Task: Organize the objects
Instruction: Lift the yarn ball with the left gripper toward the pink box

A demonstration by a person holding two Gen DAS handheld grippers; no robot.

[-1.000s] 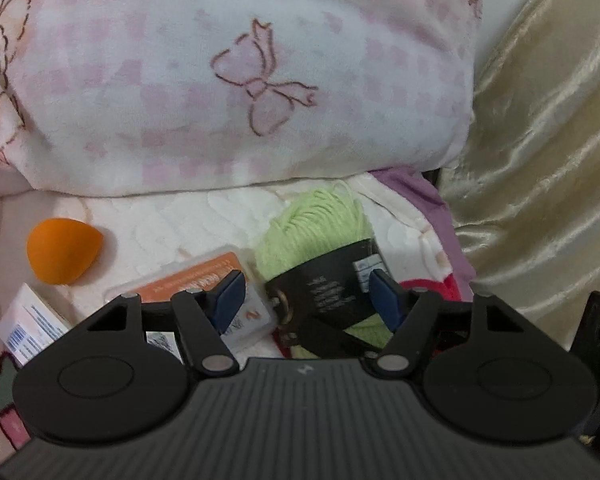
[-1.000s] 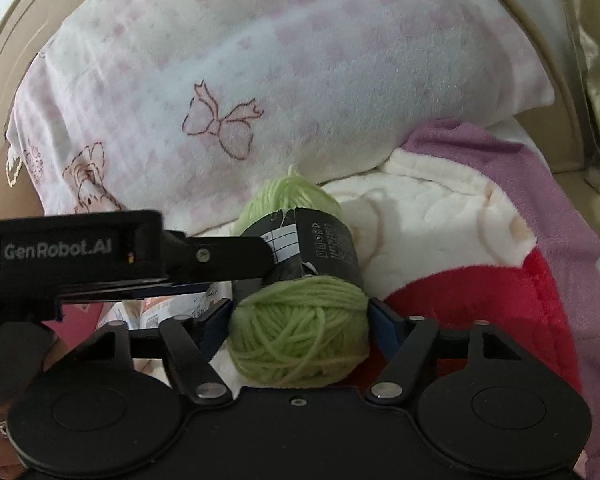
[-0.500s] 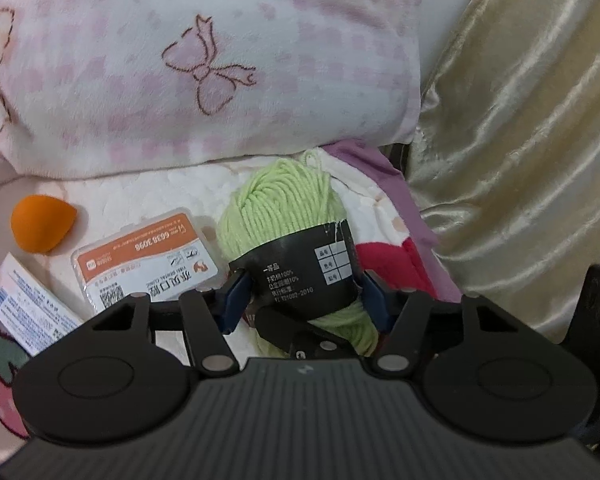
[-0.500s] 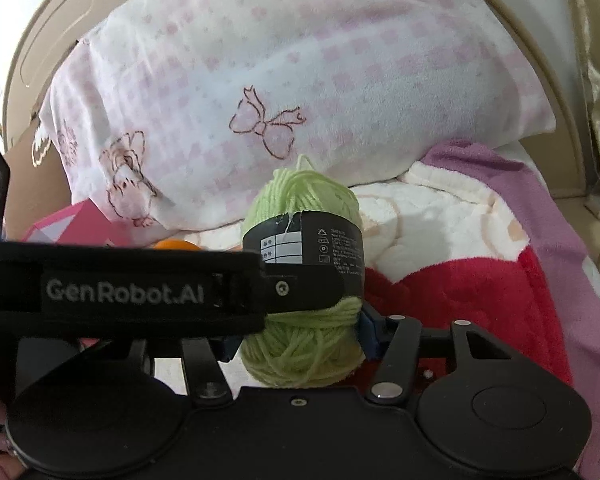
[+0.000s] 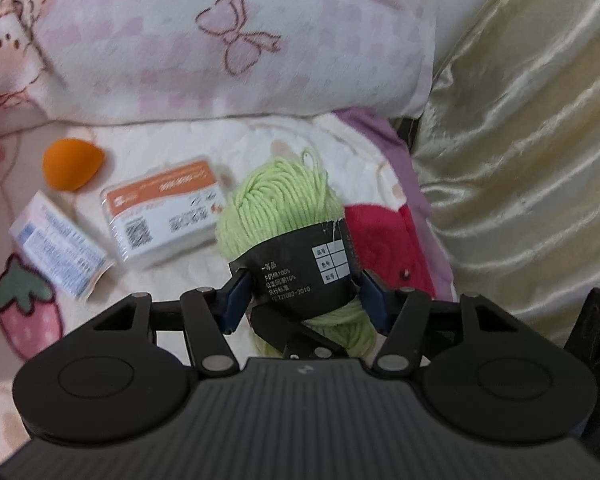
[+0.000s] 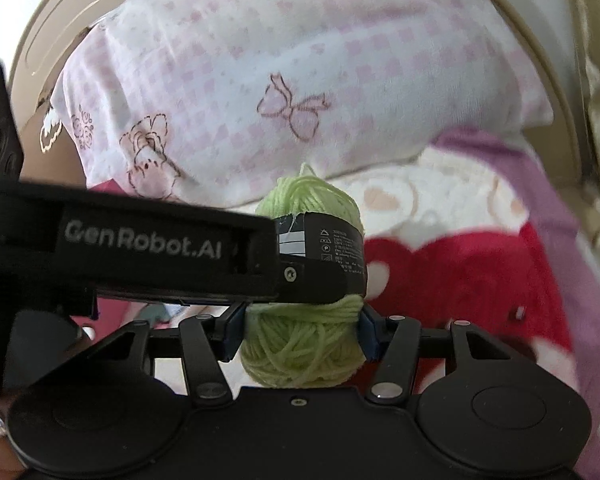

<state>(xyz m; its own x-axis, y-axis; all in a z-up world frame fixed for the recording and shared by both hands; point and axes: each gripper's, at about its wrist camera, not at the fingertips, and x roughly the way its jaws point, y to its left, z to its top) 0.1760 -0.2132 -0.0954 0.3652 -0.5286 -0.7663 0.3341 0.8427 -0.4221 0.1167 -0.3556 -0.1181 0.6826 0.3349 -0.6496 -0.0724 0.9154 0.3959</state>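
I have the green yarn skein [image 5: 284, 216] clamped by both grippers, lifted above the blanket [image 5: 180, 280]: left gripper [image 5: 304, 300] on its black band, right gripper [image 6: 300, 332] on its near end, long axis pointing toward the pillow [image 6: 300, 80].

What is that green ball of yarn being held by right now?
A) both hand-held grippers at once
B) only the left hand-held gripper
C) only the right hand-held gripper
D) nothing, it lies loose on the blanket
A: the left hand-held gripper clamps the green yarn ball at its black label, and the right hand-held gripper squeezes its lower end.
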